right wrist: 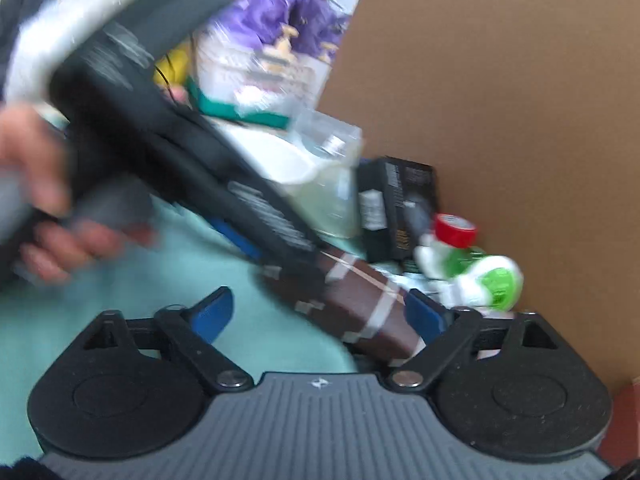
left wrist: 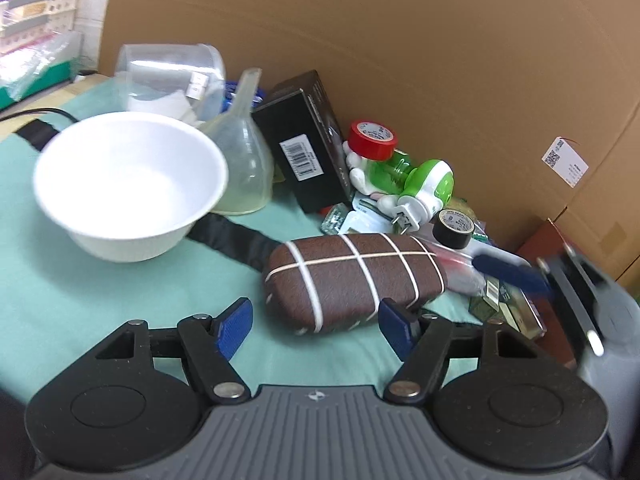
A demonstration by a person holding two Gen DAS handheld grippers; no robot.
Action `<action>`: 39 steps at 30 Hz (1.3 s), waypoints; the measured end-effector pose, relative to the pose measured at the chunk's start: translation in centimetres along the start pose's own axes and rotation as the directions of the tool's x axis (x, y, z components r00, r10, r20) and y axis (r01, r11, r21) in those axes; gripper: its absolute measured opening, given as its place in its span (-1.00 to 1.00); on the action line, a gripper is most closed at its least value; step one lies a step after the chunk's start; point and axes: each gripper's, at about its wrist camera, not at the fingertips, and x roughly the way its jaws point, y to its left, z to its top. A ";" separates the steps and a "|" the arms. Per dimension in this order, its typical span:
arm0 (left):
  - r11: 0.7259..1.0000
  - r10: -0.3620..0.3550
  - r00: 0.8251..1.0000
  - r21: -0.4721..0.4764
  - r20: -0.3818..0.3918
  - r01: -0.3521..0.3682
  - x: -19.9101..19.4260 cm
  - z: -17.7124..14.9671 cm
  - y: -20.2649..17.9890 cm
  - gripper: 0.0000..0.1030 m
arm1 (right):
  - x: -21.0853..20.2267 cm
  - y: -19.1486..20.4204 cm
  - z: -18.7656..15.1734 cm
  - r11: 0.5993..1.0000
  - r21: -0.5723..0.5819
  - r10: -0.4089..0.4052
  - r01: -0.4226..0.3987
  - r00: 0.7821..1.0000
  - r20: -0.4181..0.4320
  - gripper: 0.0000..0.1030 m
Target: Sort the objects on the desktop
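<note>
Glasses case (left wrist: 354, 282) – brown, matt, leather-like grain; bowl (left wrist: 130, 184) – smooth white plastic; backboard (left wrist: 400, 60) – matt cardboard.

Each of the 2 views looks forward along its own gripper's fingers, low and close over the green cloth. The left wrist view faces the brown case (left wrist: 354, 280) at frame centre; the right wrist view, blurred, holds the same case (right wrist: 360, 304) at lower centre, both backed by cardboard (left wrist: 400, 40).

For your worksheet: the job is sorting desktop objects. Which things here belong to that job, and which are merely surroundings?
Job items: brown case, white bowl, funnel, black box, red tape, black tape, left gripper, open.

Surroundings: cardboard wall, green cloth.
</note>
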 end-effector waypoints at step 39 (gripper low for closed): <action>0.999 0.039 0.994 0.023 -0.099 -0.037 3.3 3.1 -2.7 0.44 | 2.3 0.0 -1.1 0.876 0.480 0.038 0.055 0.983 -0.181 0.75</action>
